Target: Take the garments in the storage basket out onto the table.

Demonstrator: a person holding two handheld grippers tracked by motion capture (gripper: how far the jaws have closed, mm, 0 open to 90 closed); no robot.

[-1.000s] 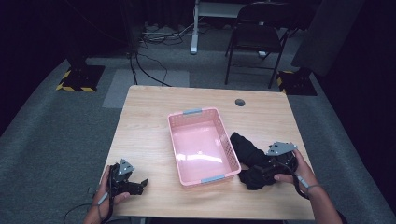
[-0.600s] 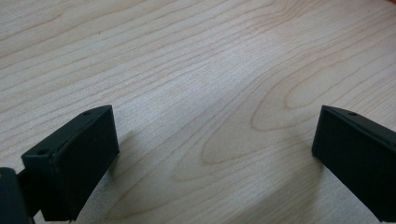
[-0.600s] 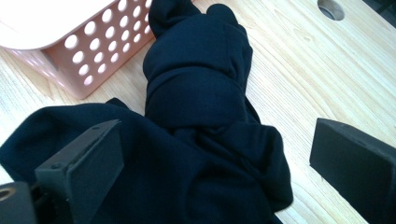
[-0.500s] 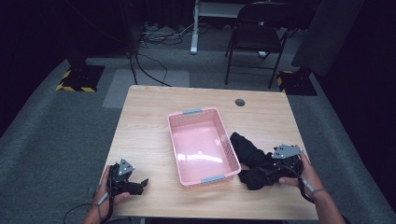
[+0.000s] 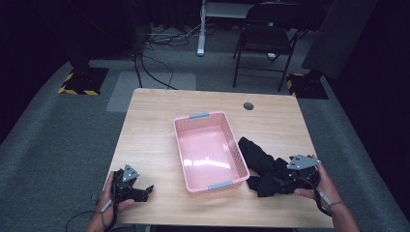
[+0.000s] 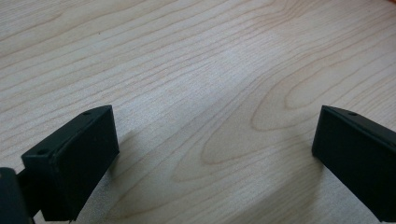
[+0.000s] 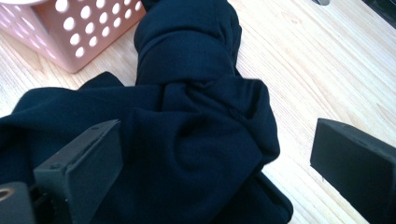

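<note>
My right gripper (image 5: 279, 182) has slid a little nearer my side of the table (image 5: 159, 125) since a second ago, and it now sits at the near end of the black garment (image 5: 261, 162), jaws spread wide with crumpled cloth bunched between them but nothing pinched yet. I judge that small shift lines me up for a grasp on the thick fold in the right gripper view, black garment (image 7: 187, 116) filling the gap. The garment lies on the wood just beside the right wall of the pink basket (image 5: 181, 145), touching it; the basket is empty. My left gripper (image 5: 145, 191) has stayed put near the front left corner, jaws apart over bare wood. The table is pale wood grain with a round cable hole (image 5: 248, 106) near the far edge. Beyond it, grey carpet, a folding chair (image 5: 263, 36) and loose cables in a dark room
</note>
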